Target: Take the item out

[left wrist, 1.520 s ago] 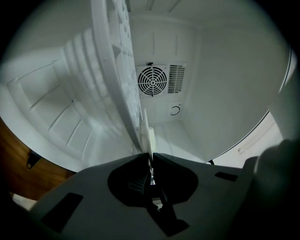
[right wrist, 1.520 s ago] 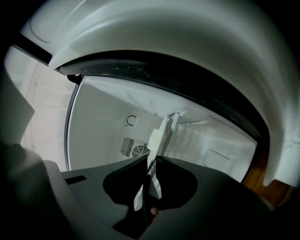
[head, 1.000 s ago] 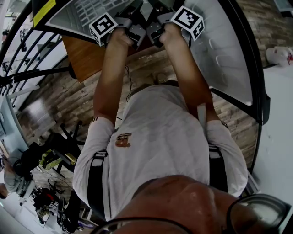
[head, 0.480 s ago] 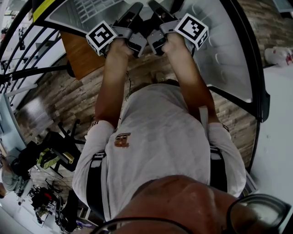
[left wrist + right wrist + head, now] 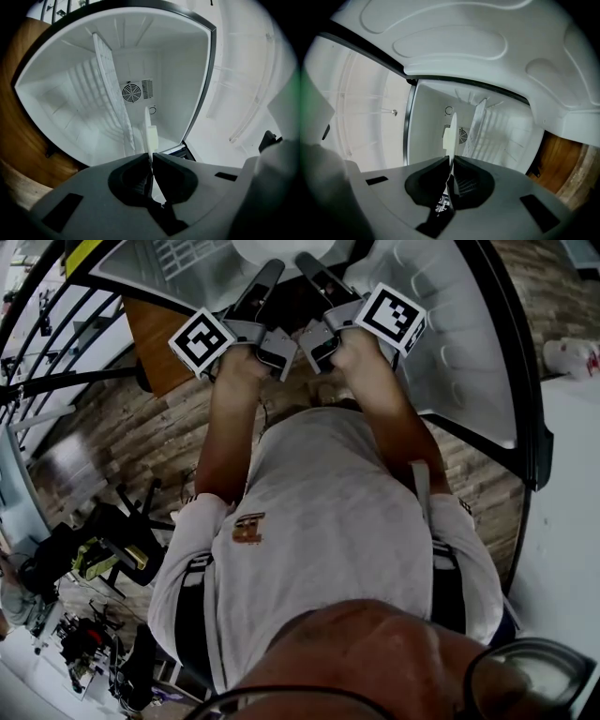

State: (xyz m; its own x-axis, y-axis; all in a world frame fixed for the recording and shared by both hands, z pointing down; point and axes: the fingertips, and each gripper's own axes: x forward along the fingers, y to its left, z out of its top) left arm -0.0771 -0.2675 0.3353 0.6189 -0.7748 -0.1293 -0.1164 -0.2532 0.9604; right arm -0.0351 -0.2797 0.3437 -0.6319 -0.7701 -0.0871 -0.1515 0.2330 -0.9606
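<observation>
The item is a white plate [image 5: 281, 249], a pale round shape at the top of the head view, held by both grippers in front of the open small fridge [image 5: 61, 108]. In the left gripper view the plate [image 5: 150, 133] stands edge-on between the jaws of my left gripper [image 5: 151, 158], which is shut on its rim. My right gripper [image 5: 451, 161] is likewise shut on the plate [image 5: 451, 133], seen edge-on. In the head view my left gripper [image 5: 272, 270] and right gripper [image 5: 307, 262] point side by side toward the fridge.
Inside the fridge are a white wire shelf [image 5: 110, 93] and a round fan grille [image 5: 131, 93]. The open door's moulded white liner [image 5: 459, 343] stands at the right. A wooden cabinet [image 5: 159, 352] flanks the fridge at the left, above a brick-pattern floor [image 5: 122, 446].
Both grippers have drawn back toward the person, lower in the head view, bringing the plate with them out of the fridge. The jaws' hold looks the same.
</observation>
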